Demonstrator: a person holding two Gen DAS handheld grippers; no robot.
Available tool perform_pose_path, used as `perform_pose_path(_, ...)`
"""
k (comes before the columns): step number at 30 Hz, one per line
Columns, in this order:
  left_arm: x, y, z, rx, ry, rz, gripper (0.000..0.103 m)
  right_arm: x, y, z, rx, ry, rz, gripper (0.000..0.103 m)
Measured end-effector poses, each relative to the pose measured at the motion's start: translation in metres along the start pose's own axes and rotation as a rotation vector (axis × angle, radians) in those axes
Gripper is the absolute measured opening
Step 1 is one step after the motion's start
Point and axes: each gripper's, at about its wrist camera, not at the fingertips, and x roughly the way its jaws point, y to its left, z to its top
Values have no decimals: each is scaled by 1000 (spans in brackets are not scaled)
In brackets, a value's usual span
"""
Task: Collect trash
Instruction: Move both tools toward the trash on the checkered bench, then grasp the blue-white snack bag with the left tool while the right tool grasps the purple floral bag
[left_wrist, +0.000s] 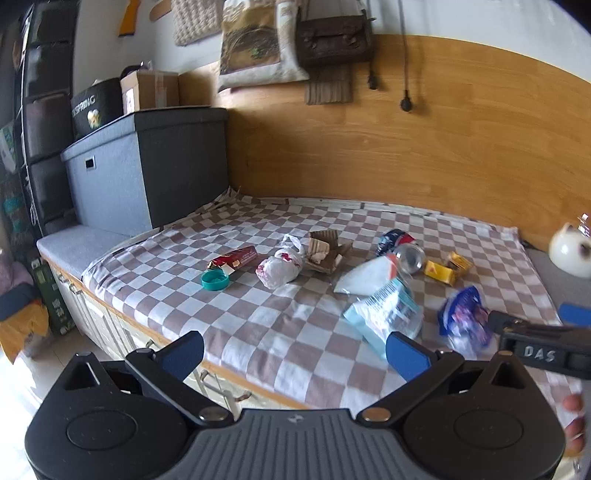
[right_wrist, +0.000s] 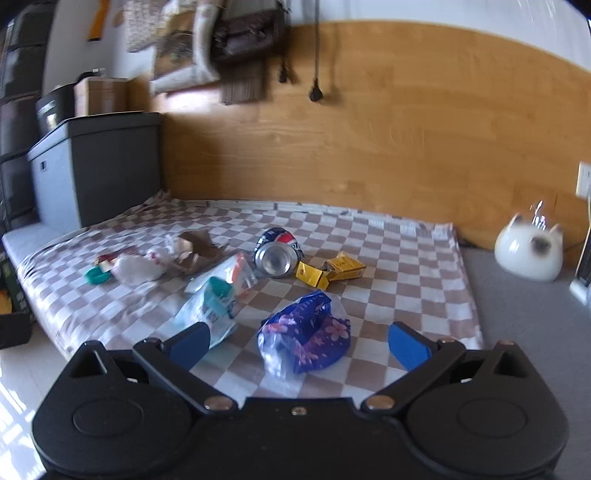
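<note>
Trash lies scattered across the checked cloth (right_wrist: 388, 266) on the bench, none of it picked up yet as far as I can judge.

Nearest item to my right gripper (right_wrist: 299, 343): purple flowered wrapper (right_wrist: 310, 332), crumpled, part clear film, lying flat on the cloth. It sits straight ahead between the two blue pads, slightly beyond their tips, not touching either. Its long axis runs roughly across the gap, left to right. Right jaws stand wide, holding nothing.

Left gripper (left_wrist: 295, 350) is also wide and empty. From the left view the same wrapper (left_wrist: 465, 317) lies off to its right, outside the jaws, with the right tool just beside it. A pale blue packet (left_wrist: 384, 314) lies near the left tool's right-hand pad (left_wrist: 406, 354).

Judgement: right hand is the better placed for the purple wrapper; a short forward push and a close should take it. Thin film may slip or bunch, so grip the bulk.

Further back: drink can (right_wrist: 277, 254) on its side, open end toward me; yellow carton (right_wrist: 332, 271) torn open beside it; white bag (left_wrist: 280, 266); teal cap (left_wrist: 215, 279); red packet (left_wrist: 234, 258); torn cardboard (left_wrist: 327, 249).
</note>
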Motion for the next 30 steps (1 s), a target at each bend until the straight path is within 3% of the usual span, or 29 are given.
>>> perform_pose_path(3,23,-3,9,-16,7,3,103,33,5,-3,-8,-4,-41,103)
perform_pose_path(8,65,-11,19,-66,79,-77,103,73,-1,-8,36,6,-53,103)
perform_pose_path(14,108,-30,30,-124,124,-98,103,86,-3,-19,26,1,-30,103)
perform_pose_path(17,129,-40,39,-186,158,-97,103,90,-4,-24,35,20,-3,94)
perform_pose_path(23,173,-59,53,-294,258,-84,103,90,2,-28,1,25,57,91)
perform_pose_path(25,185,-67,56,-305,288,-83,99,89,5,-29,-18,20,66,90)
perform_pose_path(30,208,-81,57,-277,389,-33,78,90,4,-29,-18,35,100,85)
